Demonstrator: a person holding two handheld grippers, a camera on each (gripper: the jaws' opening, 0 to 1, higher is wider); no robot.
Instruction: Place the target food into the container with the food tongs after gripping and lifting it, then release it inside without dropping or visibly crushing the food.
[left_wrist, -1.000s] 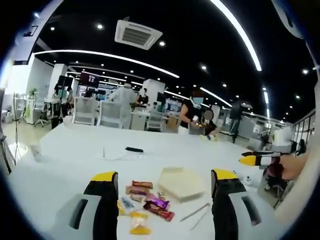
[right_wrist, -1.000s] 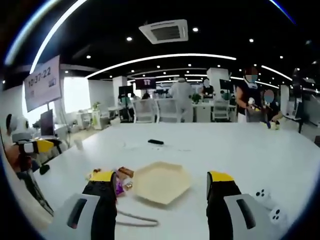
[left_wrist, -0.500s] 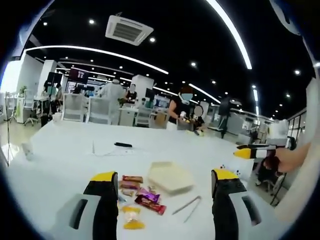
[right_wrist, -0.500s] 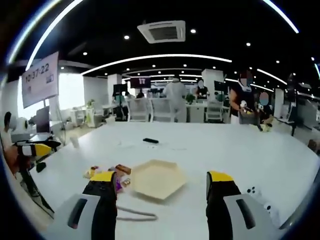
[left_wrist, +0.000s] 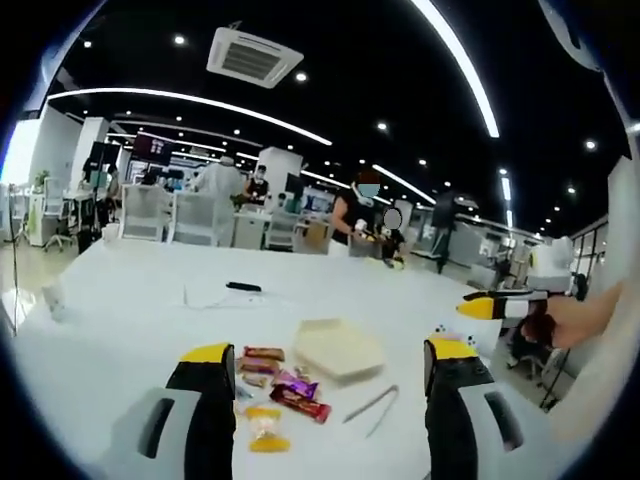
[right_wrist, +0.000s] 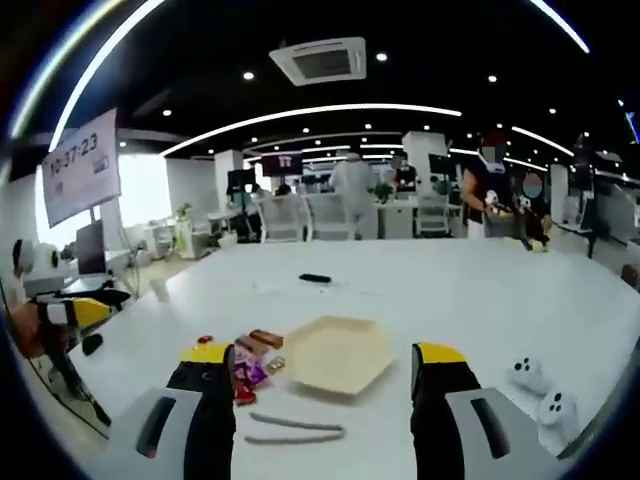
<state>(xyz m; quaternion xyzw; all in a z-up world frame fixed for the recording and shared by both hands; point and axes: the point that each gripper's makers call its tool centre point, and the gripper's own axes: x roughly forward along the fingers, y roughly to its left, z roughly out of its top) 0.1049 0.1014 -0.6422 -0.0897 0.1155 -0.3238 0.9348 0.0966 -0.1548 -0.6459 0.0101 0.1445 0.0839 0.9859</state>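
Left gripper view puts the wrapped snacks (left_wrist: 275, 385) in a loose pile on the white table (left_wrist: 130, 310), just left of the beige hexagonal container (left_wrist: 340, 350). I see the metal tongs (left_wrist: 368, 410) lying near-right of them, long axis running near-to-far. Both my left gripper (left_wrist: 325, 400) and right gripper (right_wrist: 325, 400) hang apart, holding nothing, with open tabletop all round.

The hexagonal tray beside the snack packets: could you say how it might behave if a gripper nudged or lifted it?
The tray looks thin-walled and shallow, so it is probably light and may slide on the smooth white table when nudged. It holds nothing to weigh it down, so a push at one rim could spin it. Sitting flat and wide, it seems unlikely to tip.
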